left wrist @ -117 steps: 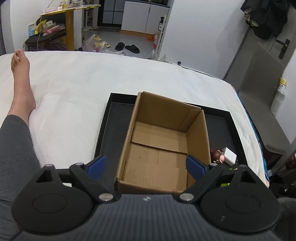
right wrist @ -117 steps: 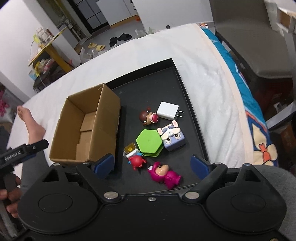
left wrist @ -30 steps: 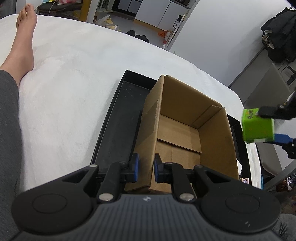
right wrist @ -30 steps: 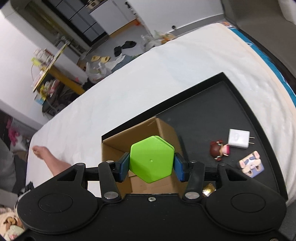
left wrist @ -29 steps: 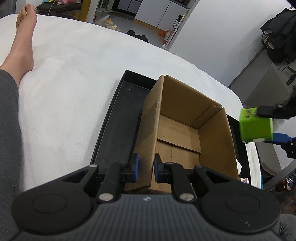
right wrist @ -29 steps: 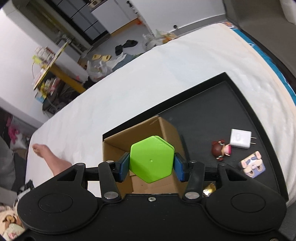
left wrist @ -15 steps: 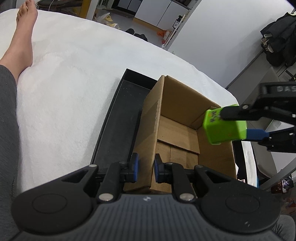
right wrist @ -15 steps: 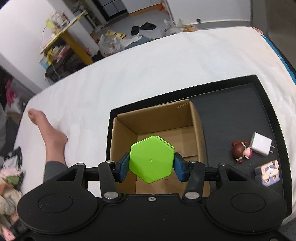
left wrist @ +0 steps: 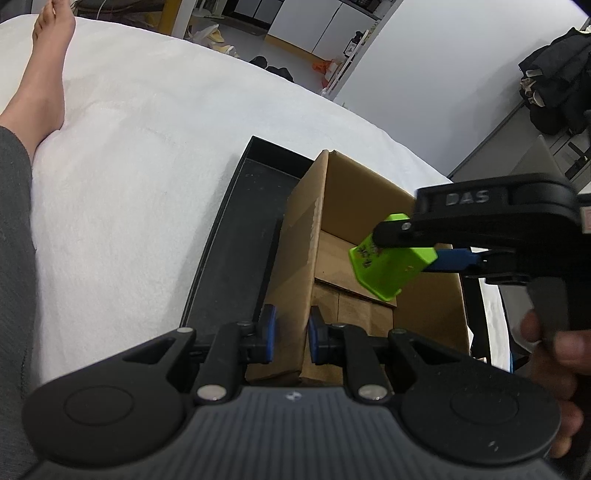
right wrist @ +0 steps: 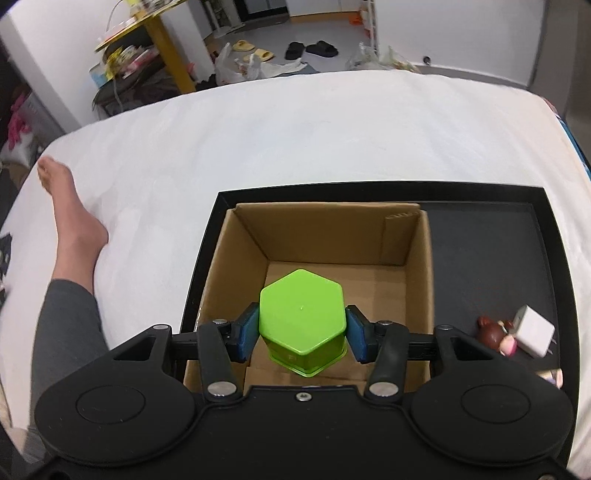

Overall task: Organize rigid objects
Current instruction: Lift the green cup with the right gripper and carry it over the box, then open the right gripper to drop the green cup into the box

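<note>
White bed sheet [right wrist: 295, 129] underneath everything, one black tray [right wrist: 546, 258] lying on it, one open cardboard box [right wrist: 421, 266] standing in the tray's left part. Behind the bed: tiled floor, one yellow table [right wrist: 155, 33], two black slippers [right wrist: 312, 48] and two yellow ones [right wrist: 251, 50]. One bare foot [right wrist: 70, 206] resting on the sheet at left, grey trouser leg below it.

Left claw [left wrist: 290, 338] pressed together on the near left wall of the cardboard box [left wrist: 306, 266], one blue pad outside the wall, the other inside; two pads counted, both touching card.

Right claw [right wrist: 301, 334] pinching one green hexagonal container [right wrist: 303, 314] by two opposite sides, blue pads flat against it. Seen from the left wrist: green hexagonal container [left wrist: 391, 267] tilted, hanging above the box's opening, clear of the floor flaps, right claw [left wrist: 424, 251] reaching in from the right, one hand [left wrist: 554, 376] gripping its handle.

Box interior otherwise bare card, two bottom flaps visible.

On the tray to the right of the box: one small brown-haired figurine [right wrist: 495, 332], one white charger plug [right wrist: 533, 336] touching it, and one more toy [right wrist: 552, 376] cut off by the claw body, kind not clear. Three loose items counted there.
</note>
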Motion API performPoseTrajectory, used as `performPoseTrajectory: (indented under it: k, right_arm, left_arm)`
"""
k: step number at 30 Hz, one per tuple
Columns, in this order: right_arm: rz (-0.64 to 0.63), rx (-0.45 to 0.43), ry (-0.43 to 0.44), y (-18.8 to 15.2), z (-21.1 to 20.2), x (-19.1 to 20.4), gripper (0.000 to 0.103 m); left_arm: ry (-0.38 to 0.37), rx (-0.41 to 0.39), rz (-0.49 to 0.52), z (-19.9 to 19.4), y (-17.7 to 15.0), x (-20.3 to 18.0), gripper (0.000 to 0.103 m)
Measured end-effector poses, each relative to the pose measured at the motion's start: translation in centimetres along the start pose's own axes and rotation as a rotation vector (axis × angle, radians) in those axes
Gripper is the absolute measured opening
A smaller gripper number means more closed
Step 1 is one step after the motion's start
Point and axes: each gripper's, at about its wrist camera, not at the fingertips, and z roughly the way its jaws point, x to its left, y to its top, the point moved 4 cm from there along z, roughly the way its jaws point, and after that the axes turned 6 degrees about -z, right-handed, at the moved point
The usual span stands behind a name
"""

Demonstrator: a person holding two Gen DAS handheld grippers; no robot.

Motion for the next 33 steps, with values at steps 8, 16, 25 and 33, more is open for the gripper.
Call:
performPoseTrajectory:
  k: [8,16,25,33]
  right_arm:
    - [-0.030,-0.003,-0.009,0.6,1.3,0.3,0.048]
    - [-0.012,-0.081,0.035,1.3,0.3,0.3,0.055]
    - [0.009,-0.073,0.040,0.7,-1.7,-0.6,0.065]
    - [0.030,-0.065,0.043,-0.6,-3.8,-1.3,0.080]
  left_arm:
    - [0.000,0.001,-0.005,0.1,0.1,0.0,0.016]
    - [-0.007,-0.001,-0.006,0.2,0.0,0.0,0.017]
    - [-0.007,-0.001,-0.012,0.2,0.1,0.1,0.017]
    - [-0.007,-0.001,-0.007,0.2,-0.1,0.0,0.017]
